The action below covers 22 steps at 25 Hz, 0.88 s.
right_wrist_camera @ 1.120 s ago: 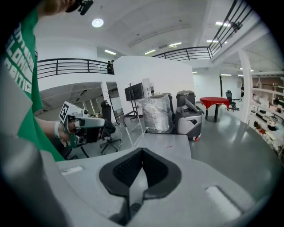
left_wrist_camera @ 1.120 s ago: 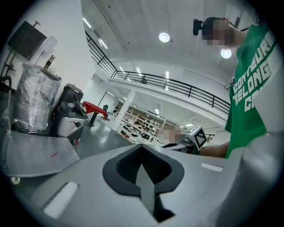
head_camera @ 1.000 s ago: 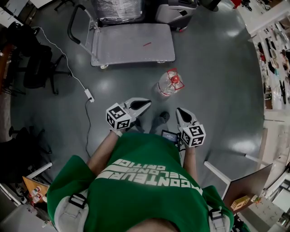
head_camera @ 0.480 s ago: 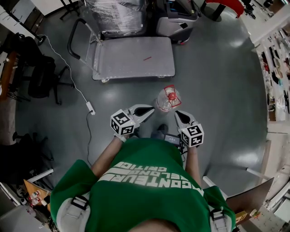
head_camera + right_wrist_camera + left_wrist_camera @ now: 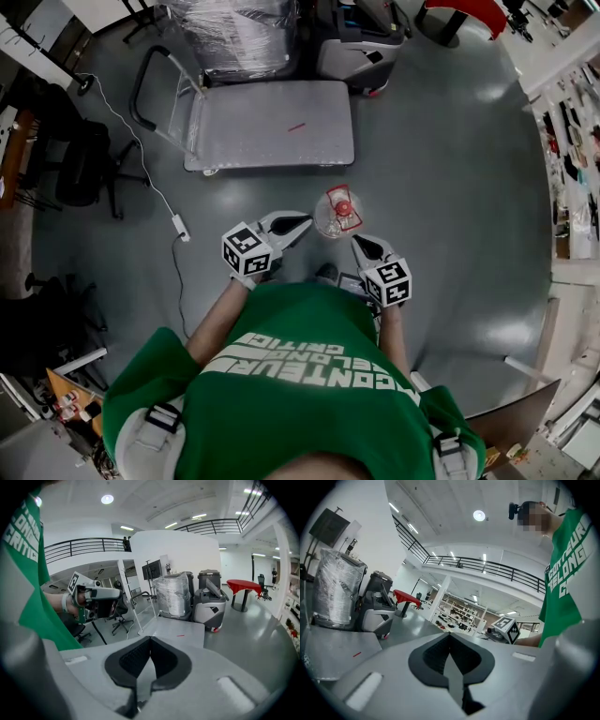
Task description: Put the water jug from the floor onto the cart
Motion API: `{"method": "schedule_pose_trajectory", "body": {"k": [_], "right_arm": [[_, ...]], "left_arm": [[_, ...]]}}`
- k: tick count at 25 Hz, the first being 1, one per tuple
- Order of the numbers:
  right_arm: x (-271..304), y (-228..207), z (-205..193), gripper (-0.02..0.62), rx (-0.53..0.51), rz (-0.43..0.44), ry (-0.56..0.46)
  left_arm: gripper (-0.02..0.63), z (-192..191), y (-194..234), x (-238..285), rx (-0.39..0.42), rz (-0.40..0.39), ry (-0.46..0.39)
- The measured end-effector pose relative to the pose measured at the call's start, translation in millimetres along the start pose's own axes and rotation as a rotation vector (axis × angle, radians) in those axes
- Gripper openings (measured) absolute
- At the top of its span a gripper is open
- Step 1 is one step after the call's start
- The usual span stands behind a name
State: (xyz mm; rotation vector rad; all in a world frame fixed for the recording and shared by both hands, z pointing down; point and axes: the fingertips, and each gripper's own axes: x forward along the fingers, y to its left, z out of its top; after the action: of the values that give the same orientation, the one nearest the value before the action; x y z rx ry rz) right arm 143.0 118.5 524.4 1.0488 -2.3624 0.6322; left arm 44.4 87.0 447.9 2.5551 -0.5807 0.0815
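Head view: the water jug [image 5: 337,212] is being flanked on the floor by the left tool [image 5: 300,222] and the right tool [image 5: 360,243], both being held pressed together, empty.

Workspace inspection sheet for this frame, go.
Surface: grey floor, glossy.
Job's things: water jug upright on the floor, short of the cart; not loaded.
Clutter: small red mark on the cart deck.
Grippers: left tongs and right tongs both shut, empty, either side of the jug.
Cables: white cable runs across the floor to a plug block.
Surroundings: wrapped bundle and grey machine behind the cart; office chair at left; shelves at right.
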Motion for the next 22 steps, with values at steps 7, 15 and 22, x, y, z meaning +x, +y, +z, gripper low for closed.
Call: {"method": "schedule_pose_trajectory", "body": {"k": [7, 15, 22], "right_arm": [[-15.6, -50.8, -5.0, -0.006, 0.021, 0.003, 0.001], [-25.8, -94.0, -16.0, -0.006, 0.042, 0.002, 0.015], [-21.8, -99.3, -28.5, -0.006, 0.094, -0.035, 0.026]], "left_arm": [[0.011, 7.2, -9.0, 48.6, 0.008, -0.002, 0.001], [0.011, -4.2, -21.3, 72.3, -0.012, 0.02, 0.018], [0.011, -18.9, -20.2, 76.1, -0.042, -0.029, 0.059]]}}
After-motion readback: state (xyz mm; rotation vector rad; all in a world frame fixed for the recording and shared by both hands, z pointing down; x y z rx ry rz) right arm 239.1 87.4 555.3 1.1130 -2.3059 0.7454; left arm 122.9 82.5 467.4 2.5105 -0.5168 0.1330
